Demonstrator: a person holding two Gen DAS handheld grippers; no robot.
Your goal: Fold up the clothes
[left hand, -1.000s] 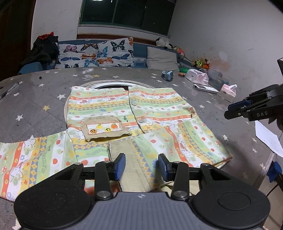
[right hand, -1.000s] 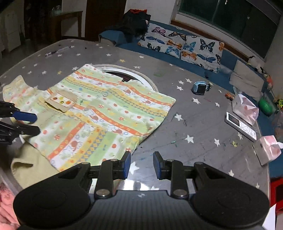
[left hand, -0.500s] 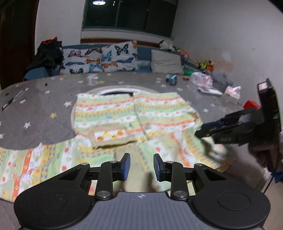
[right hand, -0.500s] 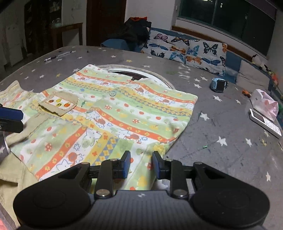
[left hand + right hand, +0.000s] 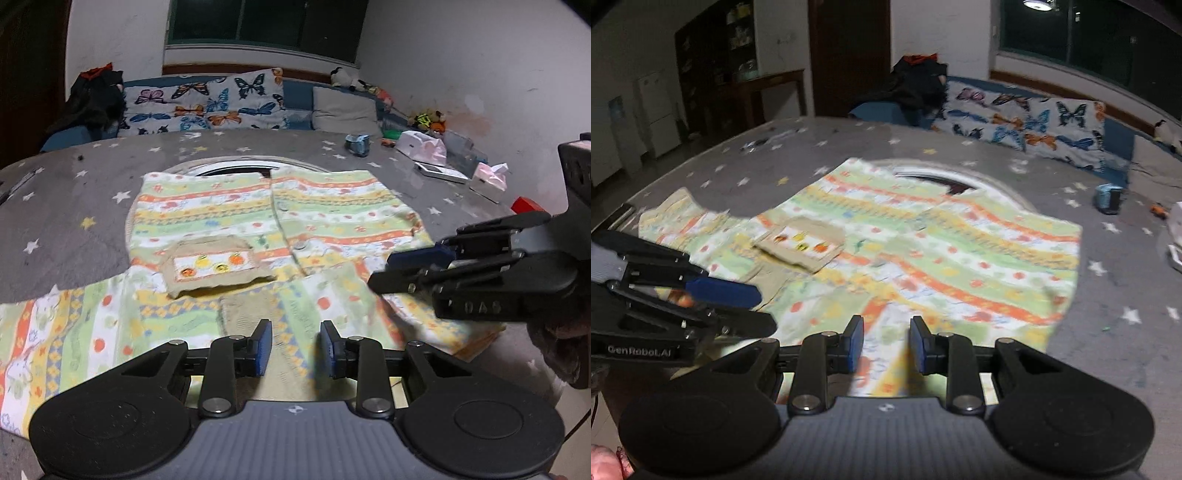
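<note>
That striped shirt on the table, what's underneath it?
The striped shirt lies on a grey star-print cloth. A pale round rim peeks out behind its collar; the rest of that disc is covered.

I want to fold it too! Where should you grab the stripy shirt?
Probably the near hem of the striped shirt, coming in low from the table's front edge: it lies flat, so only its edges give something to pinch. Both tongs are already above that hem.

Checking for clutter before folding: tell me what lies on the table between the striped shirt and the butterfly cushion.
Nothing: in the left wrist view, only bare star-patterned tablecloth lies between the striped shirt and the butterfly cushion.
</note>
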